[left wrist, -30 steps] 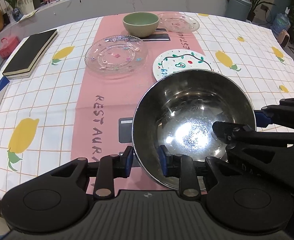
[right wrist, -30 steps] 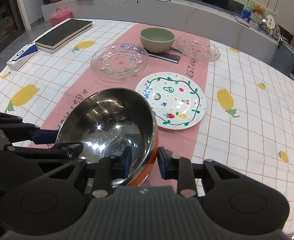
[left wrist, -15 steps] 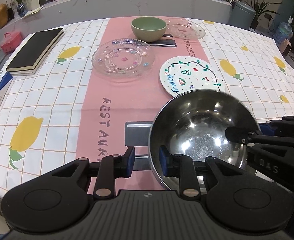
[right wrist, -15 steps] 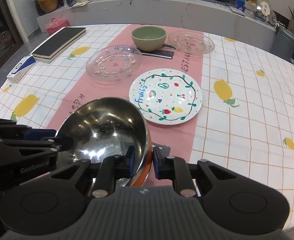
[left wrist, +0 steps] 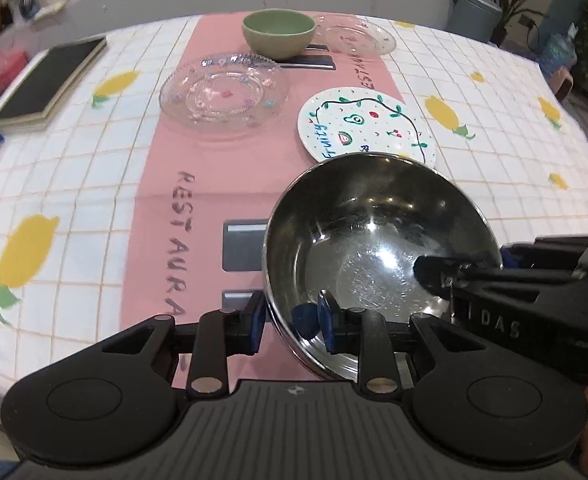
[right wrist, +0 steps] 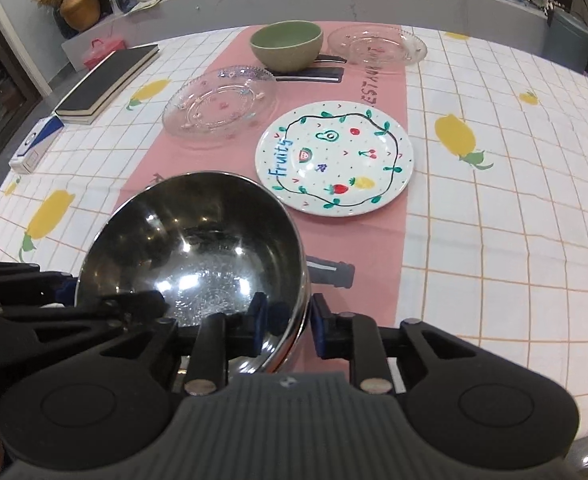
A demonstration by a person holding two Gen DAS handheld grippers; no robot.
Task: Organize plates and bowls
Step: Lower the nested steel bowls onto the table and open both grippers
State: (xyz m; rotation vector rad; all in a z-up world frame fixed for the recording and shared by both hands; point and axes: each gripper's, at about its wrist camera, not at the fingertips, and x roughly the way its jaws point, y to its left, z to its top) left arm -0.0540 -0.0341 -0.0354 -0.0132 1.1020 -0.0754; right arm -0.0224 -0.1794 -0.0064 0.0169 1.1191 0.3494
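A steel bowl [left wrist: 373, 240] [right wrist: 194, 248] hangs tilted over the pink runner, near the table's front edge. My left gripper [left wrist: 292, 320] is shut on its near left rim, one pad inside and one outside. In the right wrist view the left gripper [right wrist: 106, 298] reaches in from the left. My right gripper [right wrist: 288, 320] [left wrist: 453, 276] straddles the opposite rim. Its jaws are opening slightly, and the pads still hug the wall. Beyond lie a white fruit-pattern plate [left wrist: 365, 128] [right wrist: 333, 156], a large glass plate [left wrist: 224, 92] [right wrist: 220, 106], a green bowl [left wrist: 278, 34] [right wrist: 286, 44] and a small glass plate [left wrist: 359, 38] [right wrist: 377, 44].
A thick black book [left wrist: 50, 84] [right wrist: 106, 82] and a blue-and-white box [right wrist: 36, 144] lie at the table's left side. The lemon-print tablecloth [right wrist: 493, 220] stretches to the right. A grey counter runs behind the table, with a bin and plants.
The bowl has shifted right in the left wrist view and uncovered more of the fruit plate. The right gripper's jaws narrowed on the rim, then widened a little.
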